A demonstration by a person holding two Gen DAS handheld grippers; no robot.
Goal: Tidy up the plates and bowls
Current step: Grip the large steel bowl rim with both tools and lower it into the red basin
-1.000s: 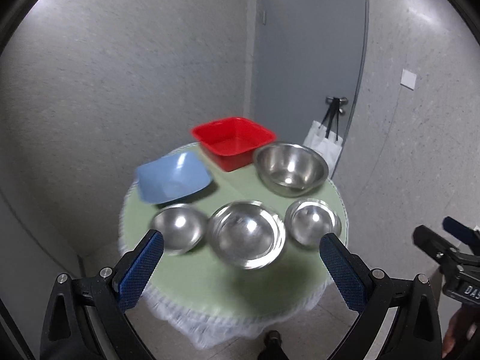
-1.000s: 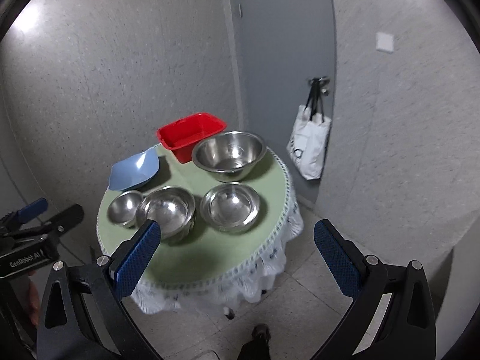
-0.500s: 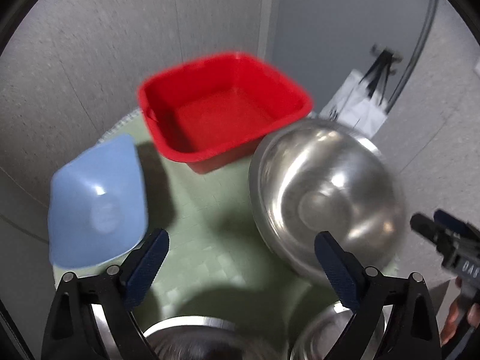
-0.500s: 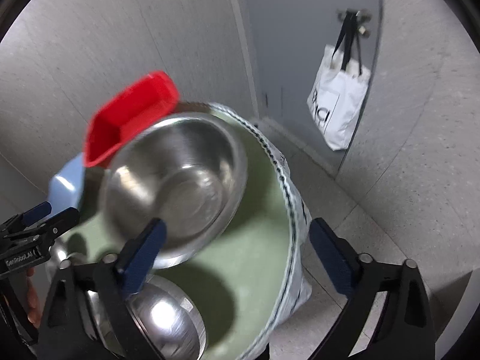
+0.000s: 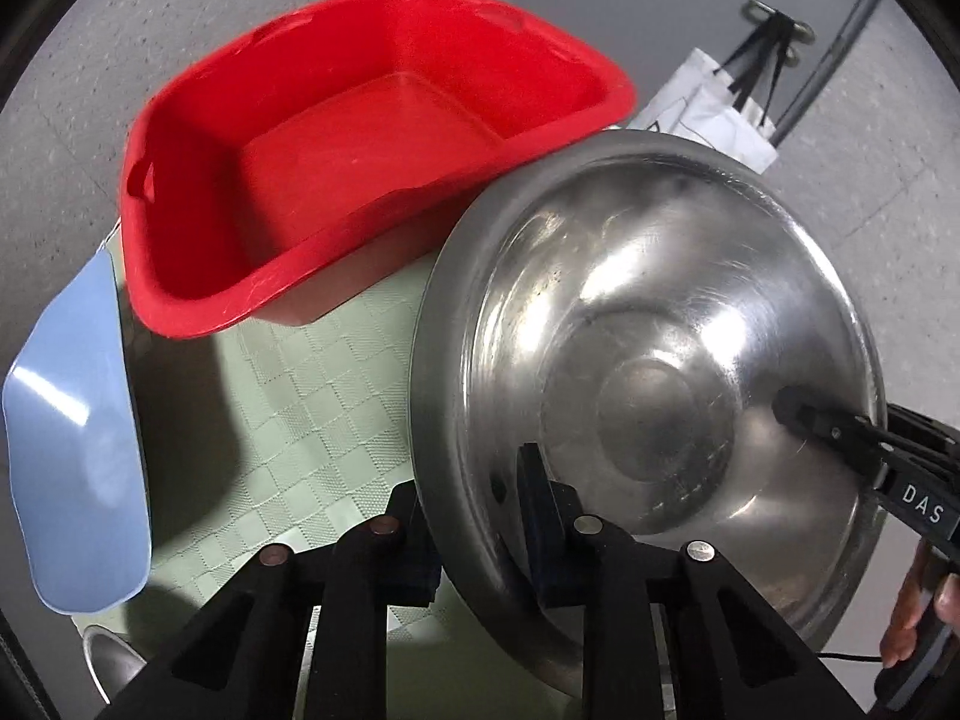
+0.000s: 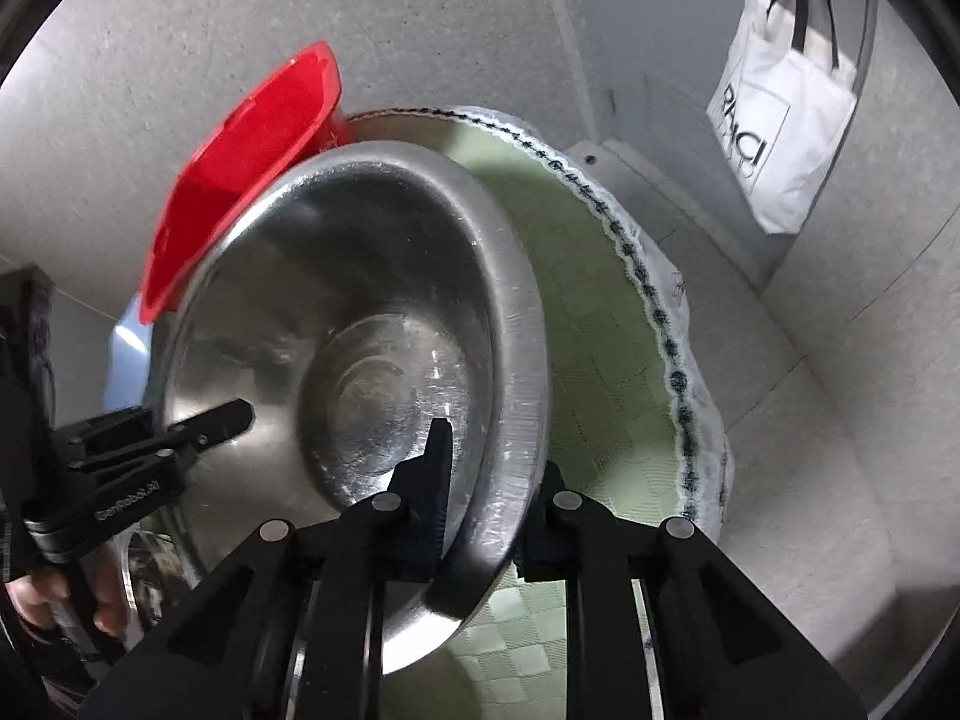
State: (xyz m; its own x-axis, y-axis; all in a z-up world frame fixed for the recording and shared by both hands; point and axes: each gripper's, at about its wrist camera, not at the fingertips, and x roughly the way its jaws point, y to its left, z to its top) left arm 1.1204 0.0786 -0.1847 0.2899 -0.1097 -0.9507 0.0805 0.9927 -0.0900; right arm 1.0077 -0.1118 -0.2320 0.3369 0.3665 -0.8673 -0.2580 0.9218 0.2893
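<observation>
While left gripper [image 5: 474, 516] closing, right gripper [image 6: 489, 498] clamps big steel bowl [image 5: 648, 324] rim.

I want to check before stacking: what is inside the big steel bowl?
The big steel bowl holds no dishes. One finger of each gripper, left and right, reaches inside, clamped on opposite rims. Nothing under it shows.
</observation>
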